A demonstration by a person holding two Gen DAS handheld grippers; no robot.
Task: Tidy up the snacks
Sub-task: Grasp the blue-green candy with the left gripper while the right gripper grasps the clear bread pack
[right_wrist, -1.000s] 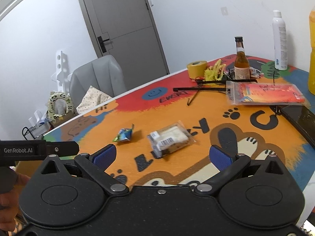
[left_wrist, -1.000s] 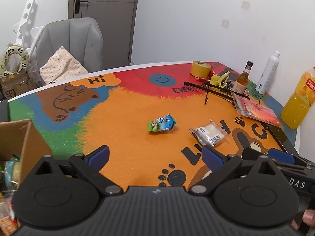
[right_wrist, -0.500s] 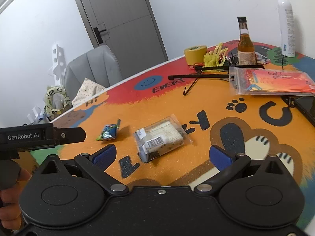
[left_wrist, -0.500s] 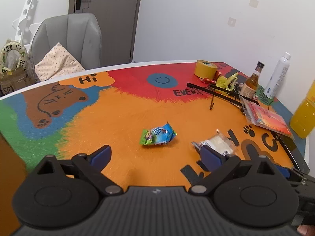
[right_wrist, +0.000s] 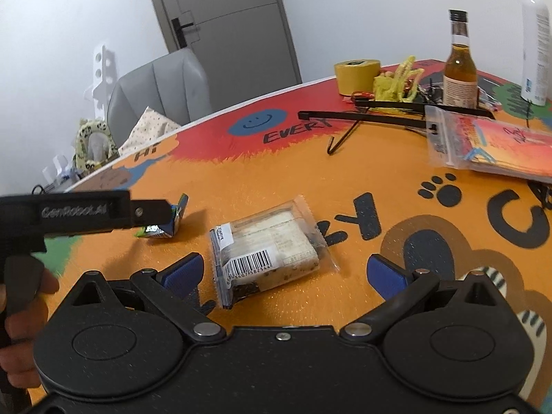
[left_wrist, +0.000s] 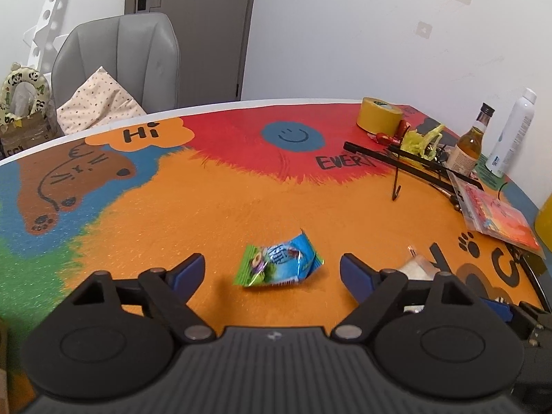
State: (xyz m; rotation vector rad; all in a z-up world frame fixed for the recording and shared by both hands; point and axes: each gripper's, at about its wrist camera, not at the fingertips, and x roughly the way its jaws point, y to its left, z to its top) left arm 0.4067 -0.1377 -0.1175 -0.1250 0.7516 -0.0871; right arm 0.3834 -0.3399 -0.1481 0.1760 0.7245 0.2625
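A small blue and green snack packet (left_wrist: 280,263) lies on the orange part of the table mat, between the open fingers of my left gripper (left_wrist: 272,269), which is empty. The packet also shows in the right wrist view (right_wrist: 165,222), partly hidden behind the left gripper's body. A clear-wrapped sandwich cake with a barcode (right_wrist: 267,248) lies between the open fingers of my right gripper (right_wrist: 286,270), which is empty. In the left wrist view only a corner of the cake (left_wrist: 415,265) shows behind the right finger.
At the far right stand a yellow tape roll (left_wrist: 378,114), a brown glass bottle (right_wrist: 460,69), a white spray bottle (right_wrist: 535,41), black hangers (right_wrist: 362,117) and a clear bag with red contents (right_wrist: 490,143). A grey chair with a cushion (left_wrist: 117,69) stands behind the table.
Both grippers moved forward and lower toward the table. The packet now sits between the left fingers and the cake between the right fingers. The cardboard box left the left view.
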